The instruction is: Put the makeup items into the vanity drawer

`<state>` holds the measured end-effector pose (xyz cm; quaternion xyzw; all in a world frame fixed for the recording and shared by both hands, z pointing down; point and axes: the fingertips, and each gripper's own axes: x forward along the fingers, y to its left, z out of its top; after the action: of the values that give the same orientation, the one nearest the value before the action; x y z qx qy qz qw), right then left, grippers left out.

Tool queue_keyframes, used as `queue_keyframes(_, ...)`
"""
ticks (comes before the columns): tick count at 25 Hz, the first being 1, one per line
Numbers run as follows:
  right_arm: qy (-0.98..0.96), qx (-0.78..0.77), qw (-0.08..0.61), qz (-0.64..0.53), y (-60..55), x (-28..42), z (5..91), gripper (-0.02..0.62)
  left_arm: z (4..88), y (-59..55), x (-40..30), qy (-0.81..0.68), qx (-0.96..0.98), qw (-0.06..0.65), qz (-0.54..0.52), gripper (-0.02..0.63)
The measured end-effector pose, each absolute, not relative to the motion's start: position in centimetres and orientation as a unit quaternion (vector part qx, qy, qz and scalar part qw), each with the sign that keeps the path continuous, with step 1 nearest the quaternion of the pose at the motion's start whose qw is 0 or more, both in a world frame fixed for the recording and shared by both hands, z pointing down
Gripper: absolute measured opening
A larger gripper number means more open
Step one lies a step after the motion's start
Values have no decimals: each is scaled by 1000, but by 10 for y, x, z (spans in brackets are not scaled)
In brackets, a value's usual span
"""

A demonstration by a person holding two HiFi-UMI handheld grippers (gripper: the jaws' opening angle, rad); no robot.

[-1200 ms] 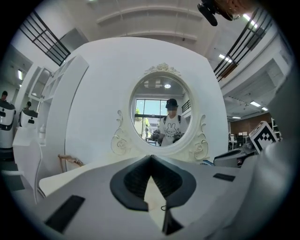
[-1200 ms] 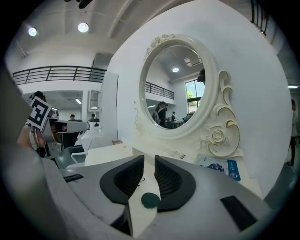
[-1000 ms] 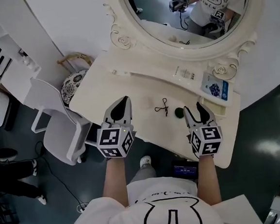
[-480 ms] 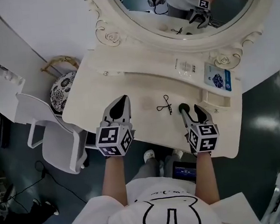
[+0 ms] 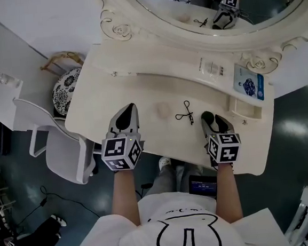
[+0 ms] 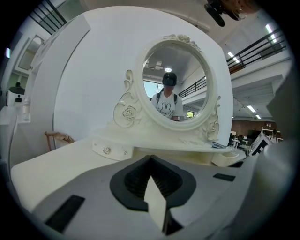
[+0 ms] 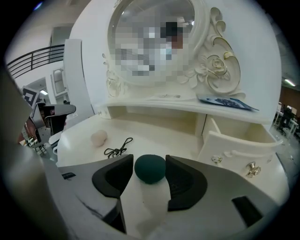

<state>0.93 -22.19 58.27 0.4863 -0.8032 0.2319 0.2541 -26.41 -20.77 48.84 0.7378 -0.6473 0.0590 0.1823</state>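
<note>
Green sponge (image 7: 150, 169) between spread jaws of right gripper (image 7: 149, 162), ungripped; left gripper (image 6: 151, 159) clenched, empty.

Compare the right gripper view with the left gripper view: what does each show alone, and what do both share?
Right gripper view only: a dark green sponge between the open jaws of the right gripper, an eyelash curler and a pale puff. Left gripper view only: the left gripper with its jaws together and empty, and a brown chair back. Both: the oval mirror and the vanity top.
</note>
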Motion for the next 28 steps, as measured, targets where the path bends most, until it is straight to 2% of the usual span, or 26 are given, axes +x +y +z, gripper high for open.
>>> queue_keyframes(10, -795, 480, 288, 232, -224, 12, 604, 193, 504, -208, -273, -658, 724, 195, 63, 25)
queue_keyframes(12, -796, 477, 285, 238, -225, 11, 604, 169, 502, -208, -272, -659, 724, 195, 60, 25)
queue_keyframes(13, -797, 473, 283, 244, -224, 10, 604, 132, 502, -208, -272, -660, 723, 194, 59, 25)
queue_keyframes(14, -798, 470, 282, 251, -224, 8, 605, 58, 501, -208, -271, -660, 724, 193, 59, 25)
queue_keyframes(19, -795, 467, 286, 259, -224, 8, 599, 48, 491, -205, -272, -664, 722, 186, 54, 26)
queue_keyframes(28, -809, 478, 251, 232, -237, 16, 556, 51, 460, -209, -271, -671, 723, 161, 30, 25)
